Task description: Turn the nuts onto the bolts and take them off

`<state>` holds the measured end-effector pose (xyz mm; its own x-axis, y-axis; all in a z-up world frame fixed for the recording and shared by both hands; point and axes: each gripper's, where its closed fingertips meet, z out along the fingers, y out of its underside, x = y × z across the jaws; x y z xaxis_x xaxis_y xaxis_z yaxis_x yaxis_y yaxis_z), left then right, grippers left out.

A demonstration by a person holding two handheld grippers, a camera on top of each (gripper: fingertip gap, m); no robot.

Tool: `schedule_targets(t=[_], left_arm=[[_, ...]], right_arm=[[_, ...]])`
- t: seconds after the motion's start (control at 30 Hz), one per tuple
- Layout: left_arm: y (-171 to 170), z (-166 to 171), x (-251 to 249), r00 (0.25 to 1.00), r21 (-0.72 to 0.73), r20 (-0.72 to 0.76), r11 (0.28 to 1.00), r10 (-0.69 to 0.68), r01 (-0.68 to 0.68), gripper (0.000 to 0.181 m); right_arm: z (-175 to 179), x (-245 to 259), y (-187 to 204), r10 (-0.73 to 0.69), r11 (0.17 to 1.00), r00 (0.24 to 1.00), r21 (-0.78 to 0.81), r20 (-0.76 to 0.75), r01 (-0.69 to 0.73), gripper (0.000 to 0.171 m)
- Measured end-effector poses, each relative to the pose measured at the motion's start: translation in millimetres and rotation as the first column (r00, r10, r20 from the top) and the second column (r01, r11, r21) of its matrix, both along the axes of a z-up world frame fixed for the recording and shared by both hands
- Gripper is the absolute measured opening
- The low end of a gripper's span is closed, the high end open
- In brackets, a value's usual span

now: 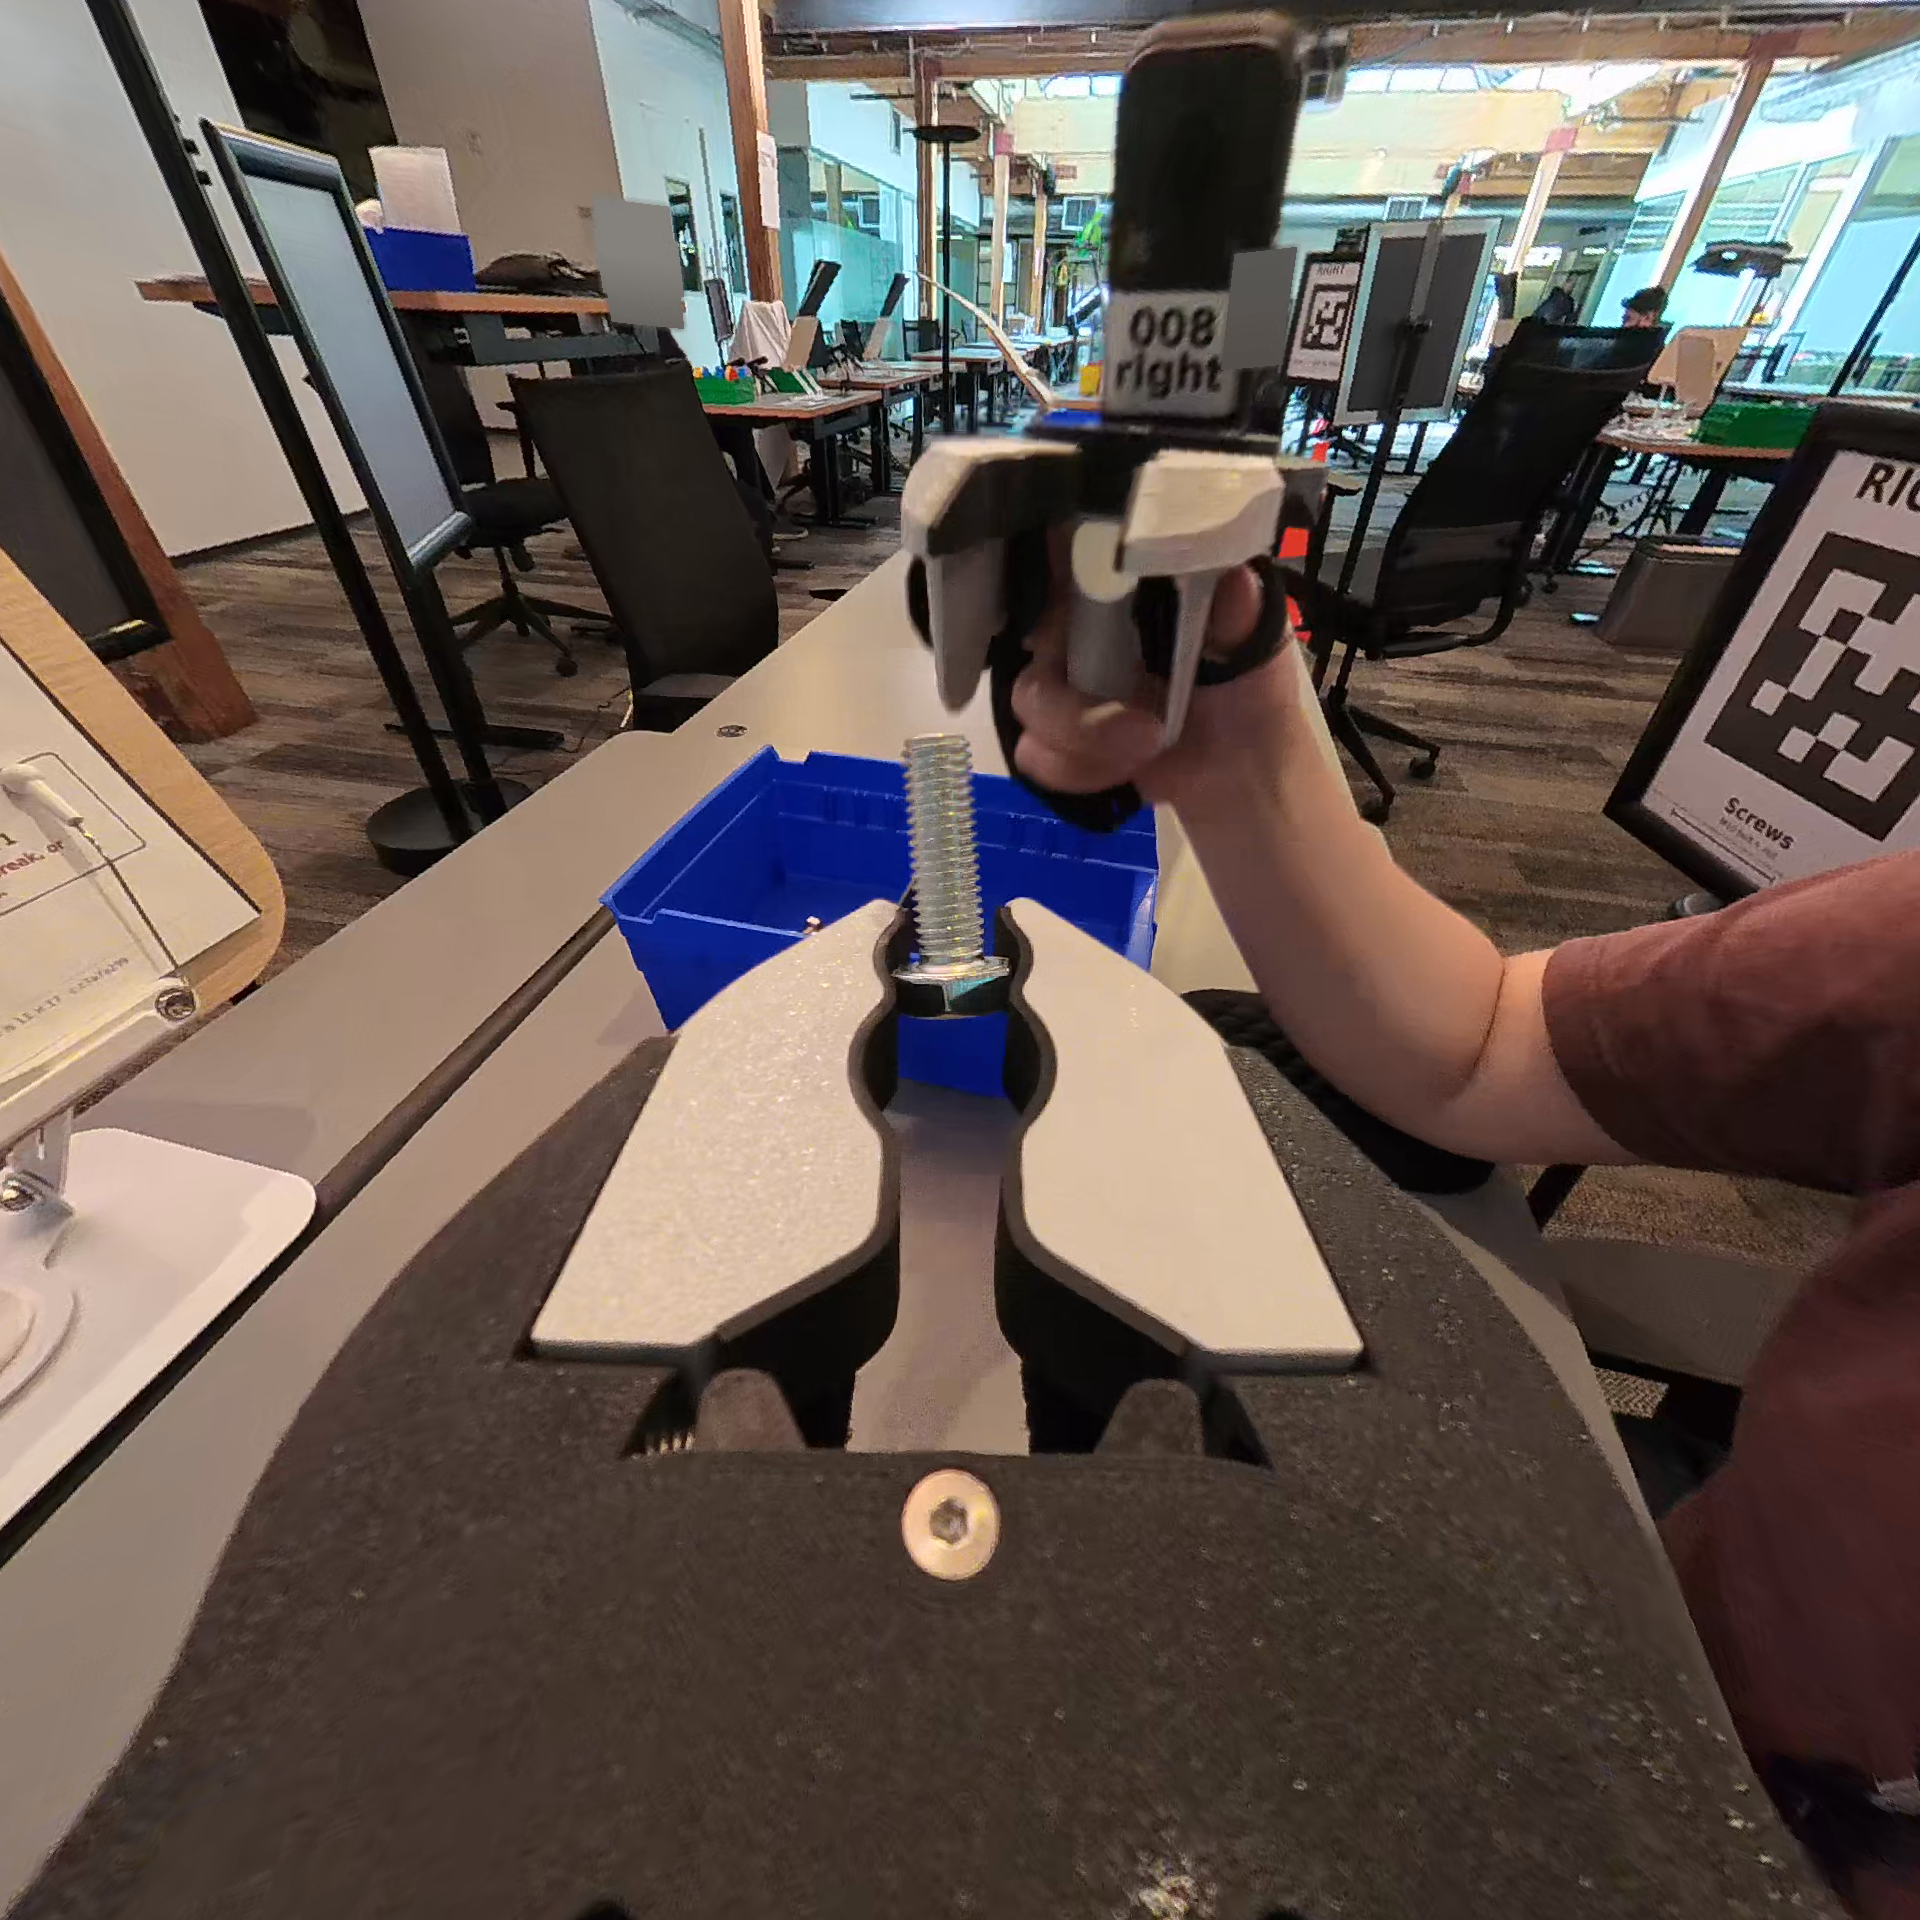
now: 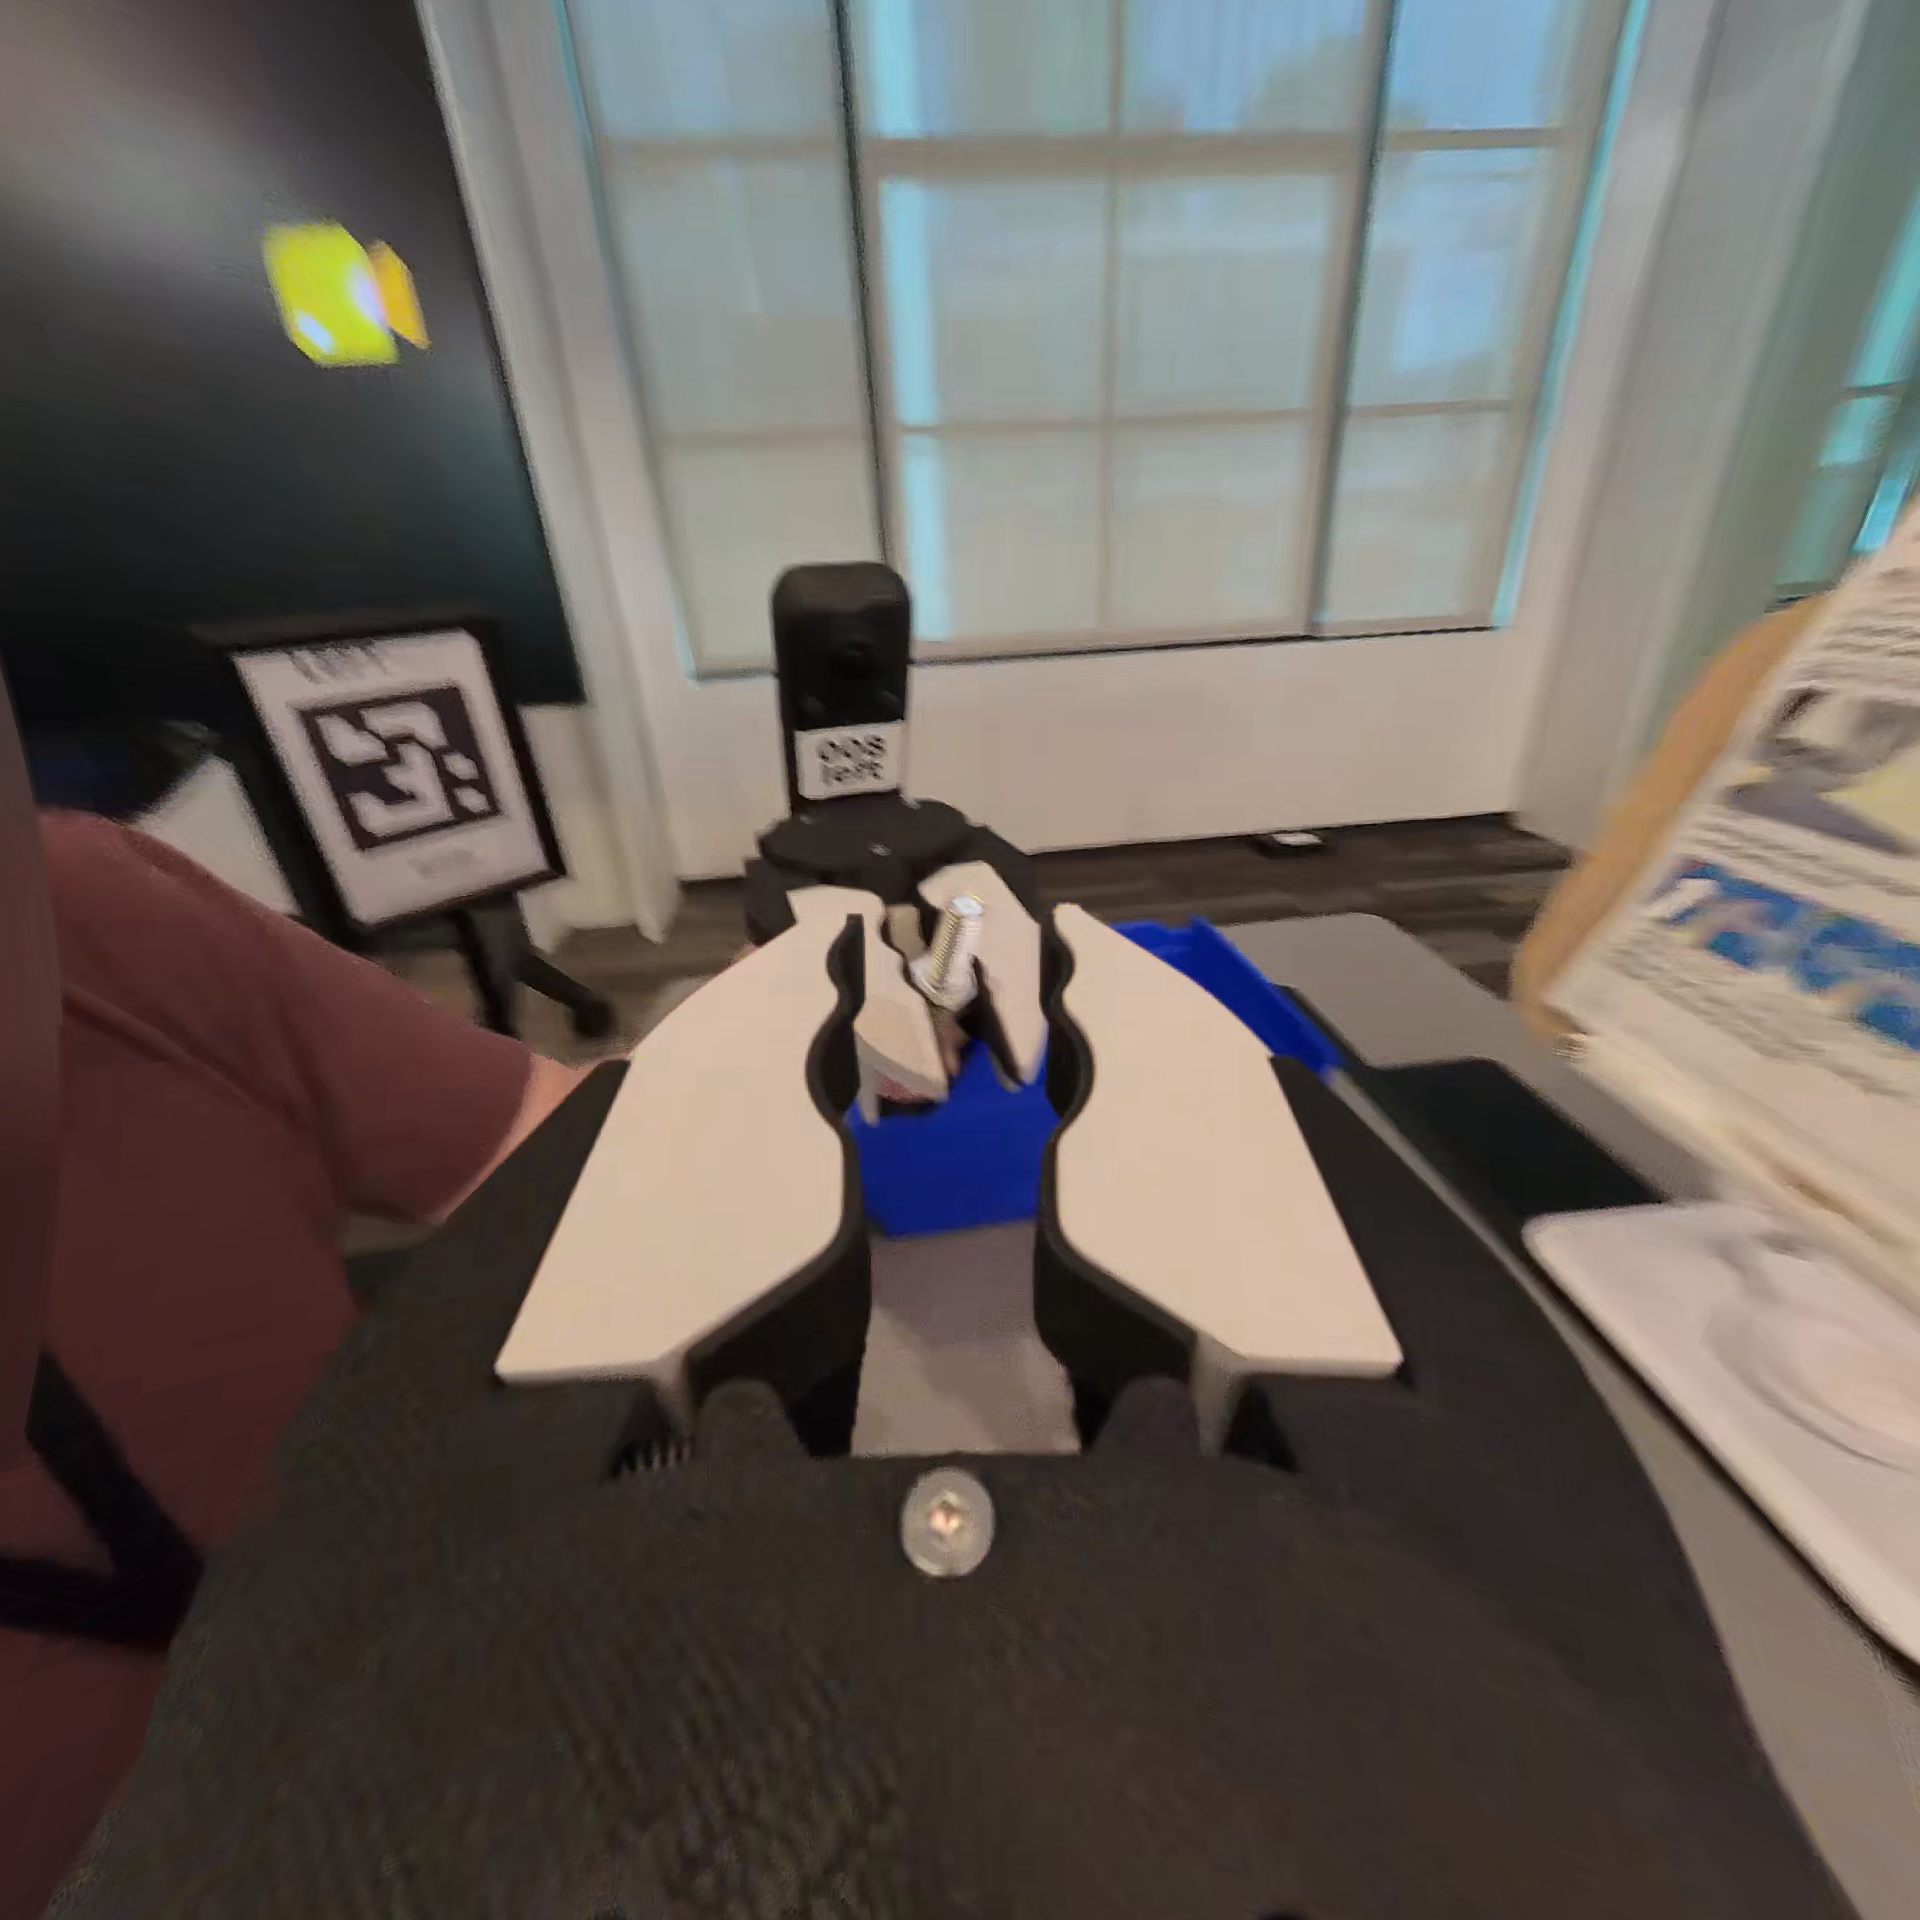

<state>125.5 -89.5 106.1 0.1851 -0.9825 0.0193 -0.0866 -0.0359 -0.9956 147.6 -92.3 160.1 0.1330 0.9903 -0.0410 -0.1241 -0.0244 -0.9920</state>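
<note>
Standing upright over the blue bin (image 1: 727, 914), the bolt (image 1: 940, 842) is clamped by its head in the left tool (image 1: 948, 940); the right tool (image 1: 1060, 665), spread and empty, is held just above its threaded tip.

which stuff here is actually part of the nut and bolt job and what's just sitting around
Part of the job:
- bolt, held upright by its hex head in the left hand-held gripper
- right hand-held gripper, open, above the bolt and holding nothing
- blue bin just behind the bolt

Just lying about:
- framed marker sign
- office chair
- white stand base
</note>
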Motion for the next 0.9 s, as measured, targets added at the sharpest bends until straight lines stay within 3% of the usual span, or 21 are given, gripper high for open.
schedule_targets(t=[0.13, 0.23, 0.27, 0.4, 0.47, 0.53, 0.57, 0.6, 0.63, 0.7, 0.73, 0.8, 0.9], left_arm=[[-2, 1, 1, 1.000, -0.002, 0.006, 1.000, -0.007, 0.007, 0.014], [-3, -1, 3, 1.000, -0.003, -0.010, 1.000, -0.017, 0.017, 0.015], [-3, -2, 4, 1.000, -0.001, -0.015, 1.000, -0.016, 0.016, 0.015], [0, -3, 3, 1.000, -0.002, -0.017, 1.000, 0.004, -0.004, 0.018], [4, -3, 0, 0.999, -0.012, -0.027, 1.000, 0.025, -0.025, 0.035], [7, -4, -7, 0.996, -0.003, -0.073, 0.999, 0.053, -0.053, 0.041], [9, -6, -12, 0.992, 0.009, -0.103, 0.997, 0.071, -0.071, 0.041], [12, -8, -18, 0.985, 0.021, -0.142, 0.995, 0.095, -0.093, 0.041], [15, -13, -25, 0.974, 0.031, -0.193, 0.993, 0.122, -0.118, 0.041], [20, -25, -39, 0.937, 0.049, -0.305, 0.985, 0.171, -0.164, 0.041], [25, -29, -47, 0.917, 0.060, -0.345, 0.979, 0.201, -0.193, 0.041], [33, -32, -60, 0.886, 0.077, -0.381, 0.964, 0.263, -0.253, 0.041], [42, -32, -77, 0.864, 0.068, -0.392, 0.946, 0.317, -0.316, 0.040]], right_arm=[[-17, -35, 6, 0.048, 0.993, 0.998, -0.109, -0.040, -0.052, 0.030], [-26, -47, 4, 0.101, 0.986, 0.994, -0.130, -0.038, -0.105, 0.024], [-27, -49, 2, 0.114, 0.986, 0.993, -0.122, -0.035, -0.117, 0.011], [-23, -42, 2, 0.108, 0.990, 0.994, -0.090, -0.032, -0.111, 0.010], [-10, -18, 9, 0.070, 0.994, 0.997, -0.082, -0.043, -0.073, 0.010], [-15, 26, 36, -0.105, 0.992, 0.992, -0.069, 0.068, 0.110, 0.010], [-31, 56, 60, -0.258, 0.961, 0.948, -0.049, 0.186, 0.271, 0.010], [-52, 94, 88, -0.432, 0.889, 0.846, -0.012, 0.312, 0.459, 0.010], [-76, 136, 113, -0.575, 0.779, 0.691, 0.036, 0.438, 0.626, 0.010], [-130, 218, 143, -0.662, 0.565, 0.344, 0.142, 0.666, 0.813, 0.011], [-157, 248, 148, -0.616, 0.505, 0.227, 0.157, 0.754, 0.849, 0.011], [-203, 281, 150, -0.473, 0.454, 0.138, 0.107, 0.870, 0.885, 0.011], [-241, 299, 150, -0.336, 0.422, 0.136, 0.020, 0.932, 0.906, 0.012]])
